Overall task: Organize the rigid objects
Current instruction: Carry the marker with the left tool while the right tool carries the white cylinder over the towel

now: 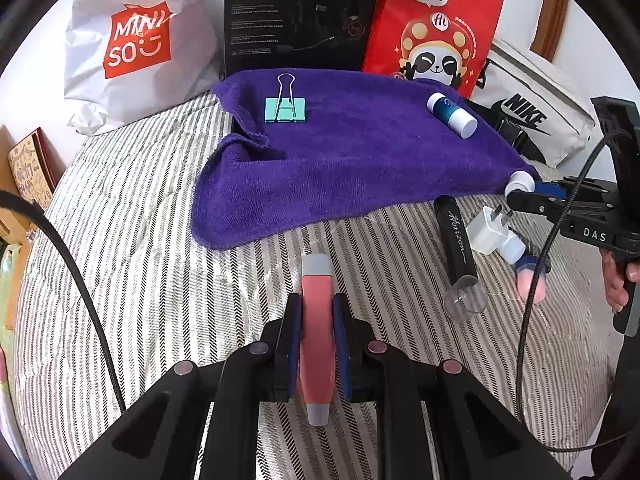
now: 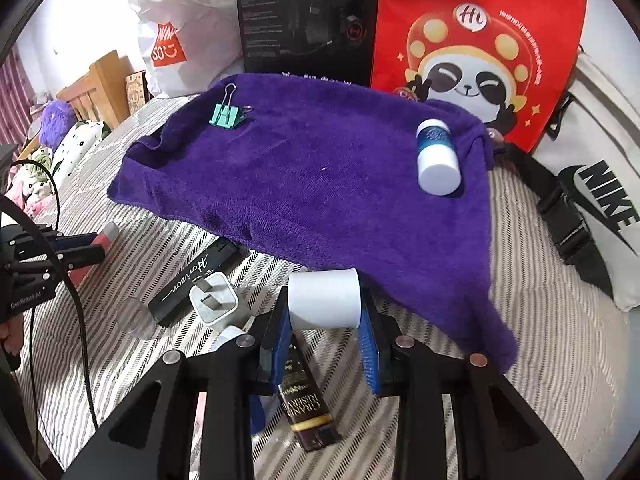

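Purple towel [image 2: 320, 168] ahead of both loaded grippers, with each one clamped on an object.

Left gripper [image 1: 316, 336] has its jaws pressed together on a pink-and-grey tube [image 1: 317, 320], whose long axis runs straight out along the fingers, toward the towel's near edge. Right gripper [image 2: 325, 320] has its jaws clamped on a white cylinder [image 2: 324, 298] lying crosswise between the pads, its long axis spanning from one pad to the other. The towel's hem lies just beyond the right jaws, so the right hand looks nearer to it; the left jaws have bare striped bedding [image 1: 160, 240] between them and the cloth. On the towel, far ahead of the jaws, rest a teal binder clip [image 2: 226, 114] and a blue-and-white bottle [image 2: 437, 156]. Placing either held piece likely means a short forward reach.
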`<state>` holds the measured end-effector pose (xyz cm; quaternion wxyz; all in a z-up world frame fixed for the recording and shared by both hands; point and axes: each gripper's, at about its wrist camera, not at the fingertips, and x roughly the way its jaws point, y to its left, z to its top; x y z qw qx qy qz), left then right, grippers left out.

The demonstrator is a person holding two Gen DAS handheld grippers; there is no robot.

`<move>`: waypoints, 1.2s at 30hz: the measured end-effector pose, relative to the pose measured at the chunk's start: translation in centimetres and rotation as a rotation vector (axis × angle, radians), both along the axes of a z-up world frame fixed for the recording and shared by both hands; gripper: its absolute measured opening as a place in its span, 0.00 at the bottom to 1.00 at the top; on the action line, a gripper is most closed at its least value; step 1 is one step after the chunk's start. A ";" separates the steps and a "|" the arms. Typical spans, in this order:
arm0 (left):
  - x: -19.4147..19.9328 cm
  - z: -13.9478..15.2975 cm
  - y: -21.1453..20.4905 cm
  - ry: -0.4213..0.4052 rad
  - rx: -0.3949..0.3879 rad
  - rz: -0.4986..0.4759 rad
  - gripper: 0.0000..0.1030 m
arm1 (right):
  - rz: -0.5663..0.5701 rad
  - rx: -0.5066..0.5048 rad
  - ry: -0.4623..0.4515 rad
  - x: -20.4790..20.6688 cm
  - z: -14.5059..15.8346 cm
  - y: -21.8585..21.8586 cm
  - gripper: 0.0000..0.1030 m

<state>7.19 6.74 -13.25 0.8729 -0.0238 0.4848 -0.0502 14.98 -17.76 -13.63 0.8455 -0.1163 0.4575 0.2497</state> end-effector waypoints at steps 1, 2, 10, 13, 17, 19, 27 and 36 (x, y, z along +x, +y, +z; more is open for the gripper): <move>0.1 -0.1 -0.1 0.014 0.017 0.000 0.15 | -0.001 0.000 -0.003 -0.1 0.2 -0.2 0.30; 0.2 -0.4 -0.3 0.028 0.043 -0.003 0.15 | -0.003 0.000 -0.008 -0.1 0.5 -0.4 0.30; 0.6 -0.5 -0.9 0.041 0.065 -0.008 0.15 | 0.001 0.009 -0.043 0.1 2.4 -1.3 0.30; 0.7 0.3 -0.6 0.031 0.032 -0.012 0.15 | -0.002 0.014 -0.056 0.8 3.4 -1.5 0.30; 1.2 1.9 -0.4 0.003 0.019 -0.021 0.15 | -0.009 0.030 -0.068 2.2 4.6 -1.5 0.30; 1.9 2.8 -0.3 -0.011 0.015 -0.025 0.15 | -0.014 0.035 -0.073 2.8 4.9 -1.4 0.30; 6.7 5.7 0.8 -0.058 -0.026 -0.038 0.15 | -0.027 0.037 -0.085 6.2 6.1 -0.9 0.30; 13.5 8.0 -0.1 -0.084 -0.046 -0.105 0.15 | -0.046 0.031 -0.083 10.5 6.8 -1.0 0.30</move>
